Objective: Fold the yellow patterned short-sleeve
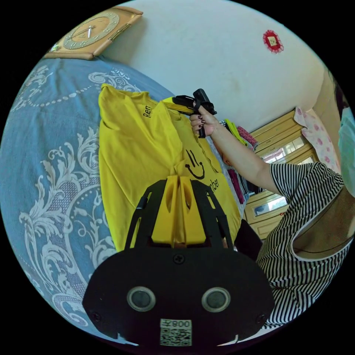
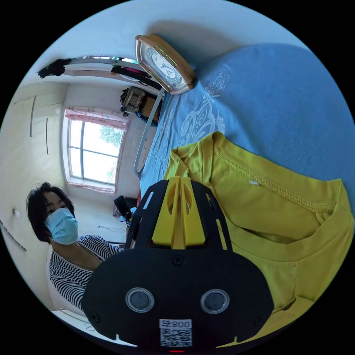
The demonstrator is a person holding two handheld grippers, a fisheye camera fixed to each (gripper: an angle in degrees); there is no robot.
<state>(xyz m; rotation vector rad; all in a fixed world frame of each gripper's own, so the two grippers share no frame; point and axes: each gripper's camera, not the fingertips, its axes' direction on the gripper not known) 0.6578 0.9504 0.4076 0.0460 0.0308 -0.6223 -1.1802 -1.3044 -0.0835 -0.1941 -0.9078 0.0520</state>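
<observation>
The yellow short-sleeve shirt point(image 1: 137, 155) with a black smiley print and black lettering lies partly lifted over the blue patterned bedspread point(image 1: 48, 155). My left gripper point(image 1: 180, 178) has its yellow jaws together, pinching a bunch of the shirt's cloth near the smiley. Further up, a hand holds my right gripper point(image 1: 181, 105), which grips the shirt's upper edge. In the right gripper view, the right gripper point(image 2: 180, 179) is shut on the shirt point(image 2: 266, 222) at the shoulder, left of the ribbed collar point(image 2: 296, 251).
A wood-framed clock point(image 1: 92, 33) lies at the bed's far edge, also seen as the clock point(image 2: 166, 66). The person in a striped top point(image 1: 303, 236) stands beside the bed. Wooden cabinets point(image 1: 281, 155) and a window point(image 2: 92, 151) lie behind.
</observation>
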